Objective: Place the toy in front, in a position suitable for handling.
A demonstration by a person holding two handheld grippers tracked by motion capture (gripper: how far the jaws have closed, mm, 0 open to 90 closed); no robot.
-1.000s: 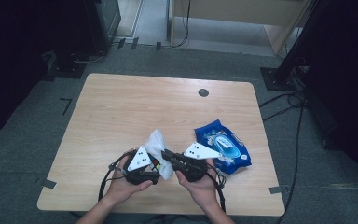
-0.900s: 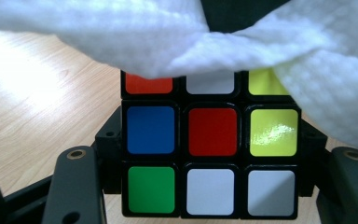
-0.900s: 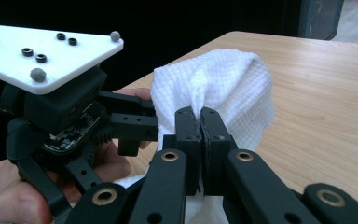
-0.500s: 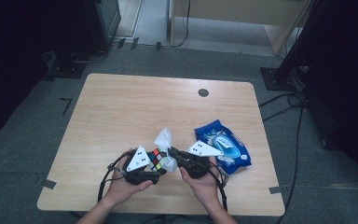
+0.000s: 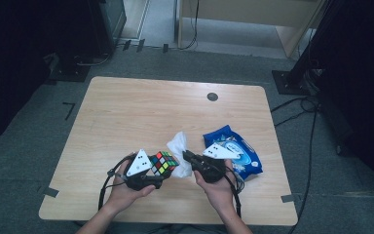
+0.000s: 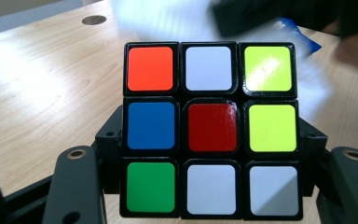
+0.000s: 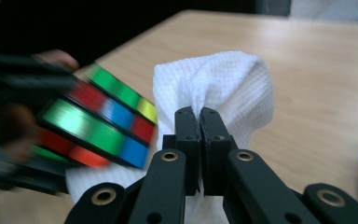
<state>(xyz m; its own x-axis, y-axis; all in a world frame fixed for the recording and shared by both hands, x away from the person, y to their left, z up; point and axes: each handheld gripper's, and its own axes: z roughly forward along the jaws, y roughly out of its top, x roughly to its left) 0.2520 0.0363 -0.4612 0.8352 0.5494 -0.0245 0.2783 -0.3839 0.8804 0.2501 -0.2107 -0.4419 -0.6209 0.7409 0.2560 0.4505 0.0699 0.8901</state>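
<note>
Bringing left gripper, clamped on puzzle cube, closer to wet wipe pinched by right gripper, lower centre; probably wiping underway.

2 black grippers, brass-ringed screw holes, white three-cornered top plates, trailing black cables

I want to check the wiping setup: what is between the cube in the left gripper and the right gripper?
In the high view, the white wipe, pinched by the right gripper, lies between it and the cube.
</note>
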